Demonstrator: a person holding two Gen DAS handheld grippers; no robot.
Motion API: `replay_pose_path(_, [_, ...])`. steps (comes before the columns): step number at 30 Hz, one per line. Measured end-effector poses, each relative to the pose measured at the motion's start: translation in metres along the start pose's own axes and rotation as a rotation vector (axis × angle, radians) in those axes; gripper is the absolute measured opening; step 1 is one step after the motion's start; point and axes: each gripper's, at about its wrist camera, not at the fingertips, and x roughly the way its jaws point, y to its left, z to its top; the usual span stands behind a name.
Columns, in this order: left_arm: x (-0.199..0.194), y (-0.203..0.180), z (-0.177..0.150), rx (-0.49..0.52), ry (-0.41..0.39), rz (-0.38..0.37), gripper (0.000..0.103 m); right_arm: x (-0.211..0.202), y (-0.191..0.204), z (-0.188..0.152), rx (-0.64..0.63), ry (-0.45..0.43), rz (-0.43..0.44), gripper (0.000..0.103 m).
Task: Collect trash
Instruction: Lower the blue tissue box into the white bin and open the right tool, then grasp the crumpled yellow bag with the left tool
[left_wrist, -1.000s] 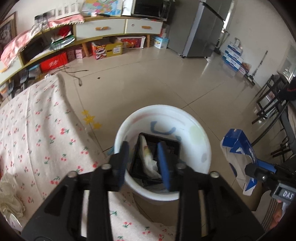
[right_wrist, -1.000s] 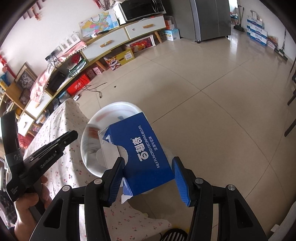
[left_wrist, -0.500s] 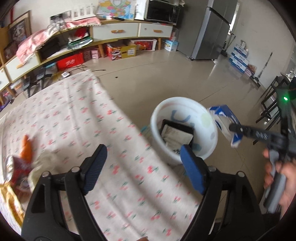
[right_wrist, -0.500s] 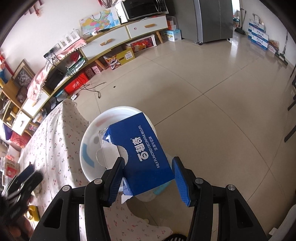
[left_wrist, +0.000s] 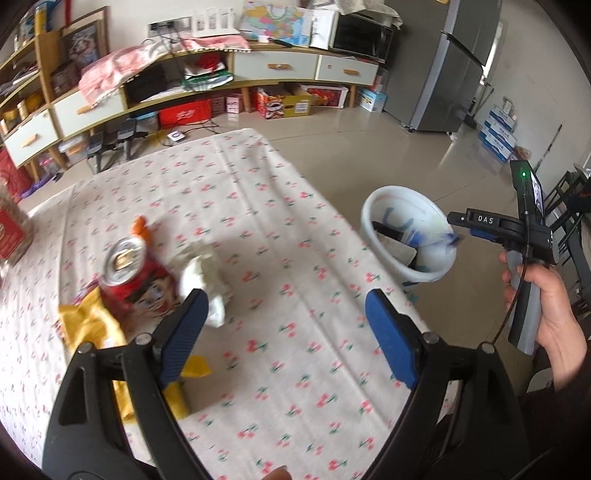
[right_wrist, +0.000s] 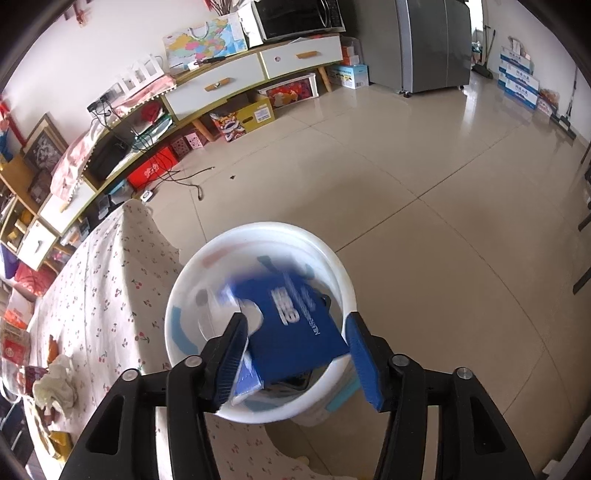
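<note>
A white bucket (right_wrist: 347, 284) stands on the floor beside the table; it also shows in the left wrist view (left_wrist: 369, 221). My right gripper (right_wrist: 297, 350) is open above it, and a blurred blue box (right_wrist: 295, 321) is dropping from between the jaws into the bucket. My left gripper (left_wrist: 288, 339) is open and empty above the cherry-print tablecloth (left_wrist: 280, 258). Ahead of its left finger lie a crumpled white tissue (left_wrist: 203, 280), a red can (left_wrist: 129, 277) and a yellow wrapper (left_wrist: 92, 328).
A black tray lies inside the bucket (left_wrist: 388, 229). A red box (left_wrist: 11, 236) stands at the table's far left. A low cabinet (right_wrist: 258, 66) and a grey fridge (right_wrist: 417, 40) line the far wall. Tiled floor (right_wrist: 443, 206) stretches past the bucket.
My right gripper has opened and let go of the blue box, which falls into the bucket. My left gripper has swung left over the table towards the can and tissue.
</note>
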Motion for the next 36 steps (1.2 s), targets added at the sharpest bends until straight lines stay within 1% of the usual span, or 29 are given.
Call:
replay_pose_path(1, [-0.003, 0.006, -0.002, -0.004, -0.002, 0.007, 0.087, 0.0, 0.0, 0.0, 0.002, -0.001, 0.0, 0.072])
replay_pose_path(4, [-0.009, 0.019, -0.009, -0.011, -0.007, 0.027, 0.087, -0.003, 0.007, -0.002, -0.02, 0.004, 0.004, 0.073])
replay_pose_path(9, [-0.019, 0.039, -0.017, -0.023, -0.011, 0.061, 0.088, -0.016, 0.021, -0.009, -0.059, 0.004, 0.0, 0.08])
replay_pose_path(12, [-0.025, 0.053, -0.022, -0.028, -0.012, 0.085, 0.089, -0.025, 0.03, -0.017, -0.081, 0.007, 0.004, 0.081])
replay_pose_path(15, [-0.032, 0.067, -0.027, -0.044, -0.013, 0.112, 0.094, -0.032, 0.04, -0.024, -0.108, 0.012, 0.006, 0.083])
replay_pose_path(17, [-0.037, 0.077, -0.03, -0.058, -0.026, 0.125, 0.095, -0.037, 0.045, -0.03, -0.118, 0.024, 0.006, 0.084])
replay_pose_path(21, [-0.042, 0.096, -0.036, -0.083, -0.021, 0.157, 0.098, -0.043, 0.052, -0.039, -0.141, 0.05, 0.023, 0.084])
replay_pose_path(26, [-0.045, 0.124, -0.048, -0.111, -0.029, 0.205, 0.102, -0.055, 0.068, -0.051, -0.193, 0.046, 0.04, 0.085])
replay_pose_path(33, [-0.03, 0.147, -0.067, -0.184, 0.038, 0.206, 0.102, -0.065, 0.094, -0.067, -0.284, 0.022, 0.035, 0.1])
replay_pose_path(36, [-0.024, 0.149, -0.072, -0.214, 0.071, 0.191, 0.102, -0.068, 0.109, -0.072, -0.33, 0.009, 0.034, 0.1])
